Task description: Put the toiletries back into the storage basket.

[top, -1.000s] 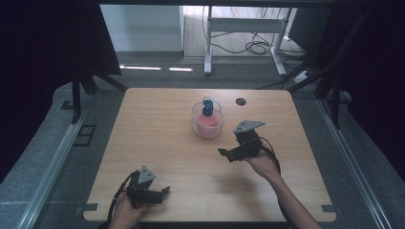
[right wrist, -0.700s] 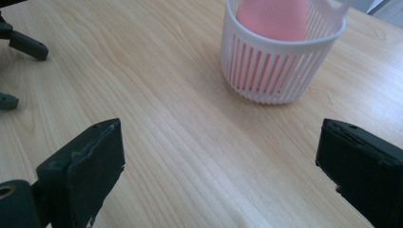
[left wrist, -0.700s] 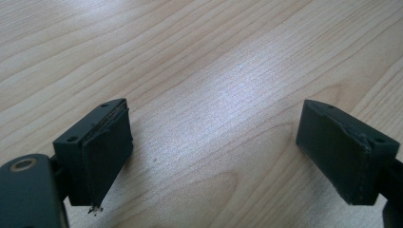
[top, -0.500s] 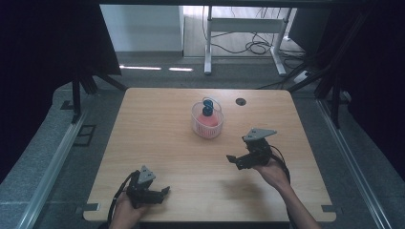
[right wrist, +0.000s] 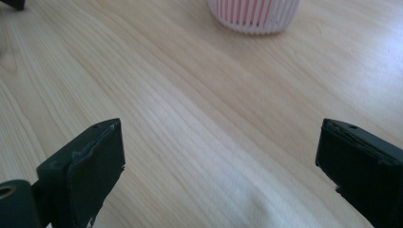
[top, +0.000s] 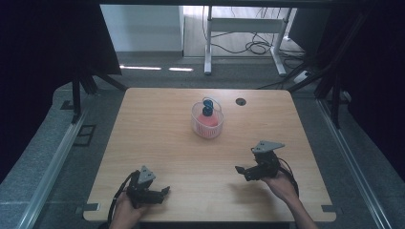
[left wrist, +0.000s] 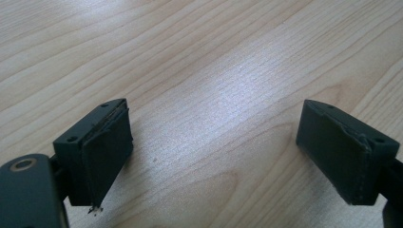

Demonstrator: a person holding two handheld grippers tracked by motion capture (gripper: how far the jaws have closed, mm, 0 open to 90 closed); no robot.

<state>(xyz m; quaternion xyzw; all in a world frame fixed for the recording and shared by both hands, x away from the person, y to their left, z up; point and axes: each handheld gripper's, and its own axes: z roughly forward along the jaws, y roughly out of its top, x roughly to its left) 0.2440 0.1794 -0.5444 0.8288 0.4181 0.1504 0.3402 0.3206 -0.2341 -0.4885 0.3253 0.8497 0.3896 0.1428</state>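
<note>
1. Right claw (top: 244,170): lower right of the high view, jaws wide, nothing between them, low over bare desk (top: 157,124).
2. Left claw (top: 161,192): lower left, near the desk's front edge, jaws also wide and empty; bare wood under them in the left claw view.
3. Basket (top: 207,122): upper centre of the desk, well apart from both claws. White ribbed wall, pink inside, blue thing (top: 207,107) poking out the top. Bottom of the basket also at top centre of the right claw view (right wrist: 254,16).
4. Likely step: right claw going for the basket or the blue thing. Judgement only.
5. To do it well: keep jaws wide until straddling the target; come in level, from the near side; close on the blue thing above the rim rather than on the thin wall, which looks flexible and light enough to slide or tip.
6. Left claw best kept parked, or used to steady the basket if it skids.
7. Count: 2 claws, 1 basket, 1 blue thing (exact shape too small to tell), 1 dark round grommet (top: 240,101) upper right of the basket, 1 desk.
</note>
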